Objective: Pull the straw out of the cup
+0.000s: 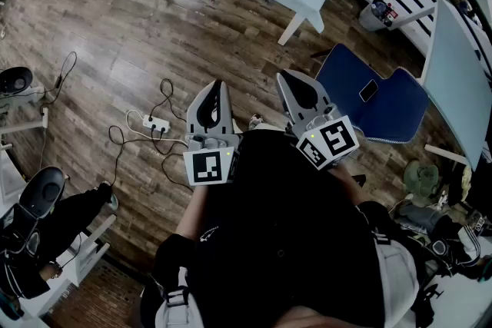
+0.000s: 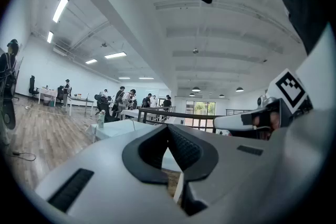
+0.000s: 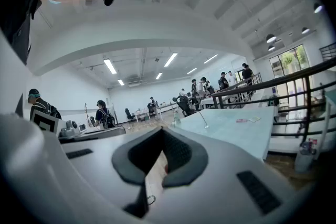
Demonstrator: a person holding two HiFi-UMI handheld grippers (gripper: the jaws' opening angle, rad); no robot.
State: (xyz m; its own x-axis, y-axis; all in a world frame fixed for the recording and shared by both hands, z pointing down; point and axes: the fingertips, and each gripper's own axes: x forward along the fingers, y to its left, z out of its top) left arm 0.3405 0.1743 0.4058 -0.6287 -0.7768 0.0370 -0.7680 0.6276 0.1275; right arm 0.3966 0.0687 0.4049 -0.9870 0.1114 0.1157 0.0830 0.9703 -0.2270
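Lighting: bright, even, from ceiling strip lights (image 2: 60,8) and windows (image 3: 286,60). Shadows soft. Gripper views: fisheye bending, dark vignetted corners.

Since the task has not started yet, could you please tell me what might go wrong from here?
The cables and power strip on the floor lie close ahead: a trip risk. The left gripper and right gripper are both shut; they must open before gripping anything.

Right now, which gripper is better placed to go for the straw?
Right, marginally. The right gripper faces the table with what looks like the straw ahead; the left gripper sees none. Both shut, empty, well short of it.
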